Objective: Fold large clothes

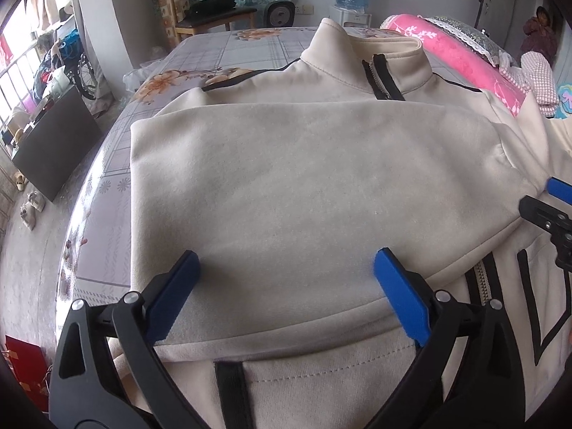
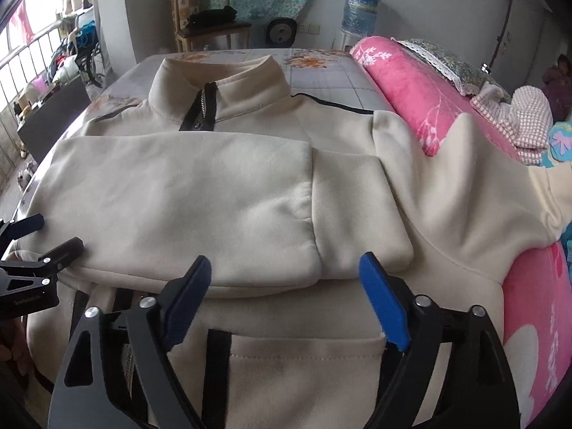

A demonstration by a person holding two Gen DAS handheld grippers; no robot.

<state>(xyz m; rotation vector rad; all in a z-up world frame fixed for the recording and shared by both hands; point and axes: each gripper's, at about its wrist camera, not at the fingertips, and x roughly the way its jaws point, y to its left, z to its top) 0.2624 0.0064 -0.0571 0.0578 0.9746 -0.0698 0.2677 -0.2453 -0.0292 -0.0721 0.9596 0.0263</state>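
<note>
Floral bed [image 1: 221,53], cream jacket [image 1: 286,178] — folded sleeve [image 2: 178,196] under open left gripper [image 1: 286,271]

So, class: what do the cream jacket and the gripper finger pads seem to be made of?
Cream jacket: probably soft fleece or brushed knit, matte with a slightly fuzzy nap and thick rounded folds; its zipper looks like metal, with glinting teeth. Finger pads: likely matte blue rubber or plastic, on smooth black plastic-looking arms.

Black gripper [image 1: 286,268] arms, blue pads, silver screws
</note>
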